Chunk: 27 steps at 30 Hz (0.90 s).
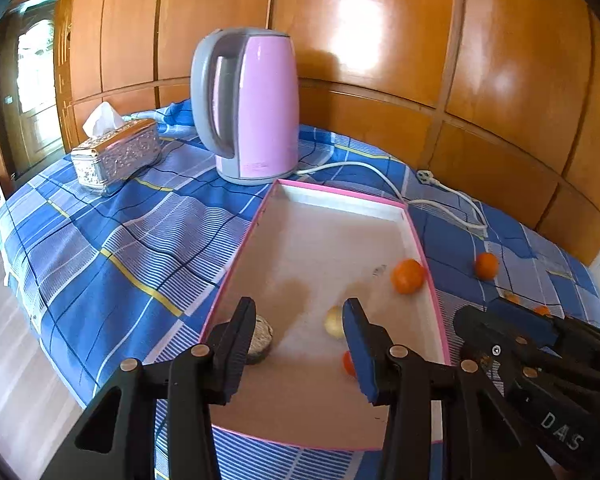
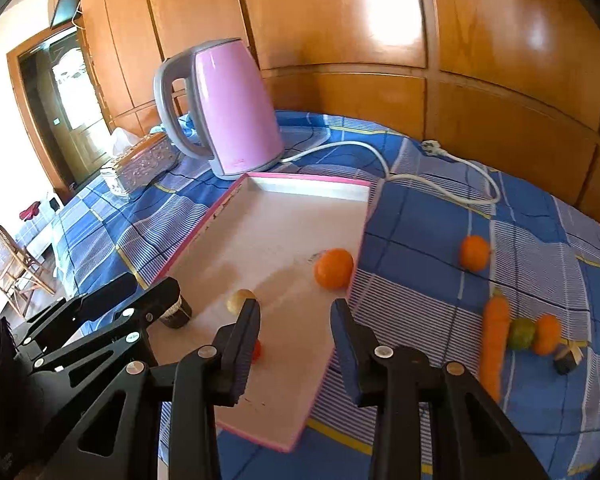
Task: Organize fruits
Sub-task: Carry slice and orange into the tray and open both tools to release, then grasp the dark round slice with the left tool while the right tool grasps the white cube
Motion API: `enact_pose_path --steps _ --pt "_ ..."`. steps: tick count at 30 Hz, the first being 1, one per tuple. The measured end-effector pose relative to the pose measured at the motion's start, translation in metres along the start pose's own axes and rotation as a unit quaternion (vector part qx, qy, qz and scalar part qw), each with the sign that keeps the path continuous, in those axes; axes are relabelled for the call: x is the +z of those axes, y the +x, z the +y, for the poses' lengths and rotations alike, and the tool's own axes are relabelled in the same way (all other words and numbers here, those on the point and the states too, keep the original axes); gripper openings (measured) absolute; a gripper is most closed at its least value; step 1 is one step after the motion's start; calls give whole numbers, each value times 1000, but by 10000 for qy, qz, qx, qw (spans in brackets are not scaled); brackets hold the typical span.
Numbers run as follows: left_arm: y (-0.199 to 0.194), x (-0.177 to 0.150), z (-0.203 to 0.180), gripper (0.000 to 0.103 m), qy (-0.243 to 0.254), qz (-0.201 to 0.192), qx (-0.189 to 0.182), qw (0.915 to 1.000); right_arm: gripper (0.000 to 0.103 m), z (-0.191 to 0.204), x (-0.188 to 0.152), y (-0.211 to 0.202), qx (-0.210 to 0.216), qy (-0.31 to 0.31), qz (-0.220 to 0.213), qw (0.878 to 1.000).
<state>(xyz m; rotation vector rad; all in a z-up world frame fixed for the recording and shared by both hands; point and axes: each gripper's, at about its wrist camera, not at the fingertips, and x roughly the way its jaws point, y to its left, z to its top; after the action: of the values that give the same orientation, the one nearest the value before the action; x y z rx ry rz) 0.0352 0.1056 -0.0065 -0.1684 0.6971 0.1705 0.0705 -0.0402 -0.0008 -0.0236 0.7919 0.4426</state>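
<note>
Currently both tongs hover spread wide and empty over the pink-rimmed tray point(image 2: 284, 220). I read my right gripper point(image 2: 296, 312) as nearer the loose fruit: an orange point(image 2: 475, 253) on the blue checked cloth point(image 2: 440, 216) at two o'clock, well outside the tray. My left gripper point(image 1: 300, 312) faces the tray's orange point(image 1: 408, 276) at one o'clock.

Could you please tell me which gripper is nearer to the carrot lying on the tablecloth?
Right. The right gripper hovers over the tray's near right edge, with the carrot just to its right. The left gripper is over the tray's left part, farther away.
</note>
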Motion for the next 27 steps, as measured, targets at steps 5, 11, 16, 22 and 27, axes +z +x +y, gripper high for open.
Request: enact_pose_path --steps 5,11,16,22,27 --pt "-5 -3 -9 46 104 -15 -74 9999 37 -6 -8 -10 -165 12 -72 9998" --pt "-9 -5 -22 46 252 -23 -156 9996 37 -19 -16 -20 -323 157 -113 9993" --pt "-12 -8 -35 46 387 -1 -243 9990 37 -34 -24 -26 -456 378 -105 9982" --pt "-11 -14 -49 46 578 62 -365 9976 38 -56 -34 -36 -658 593 -118 9960" --pt "-12 -17 -65 46 740 99 -529 9958 38 -80 -46 -45 -884 840 -98 9925"
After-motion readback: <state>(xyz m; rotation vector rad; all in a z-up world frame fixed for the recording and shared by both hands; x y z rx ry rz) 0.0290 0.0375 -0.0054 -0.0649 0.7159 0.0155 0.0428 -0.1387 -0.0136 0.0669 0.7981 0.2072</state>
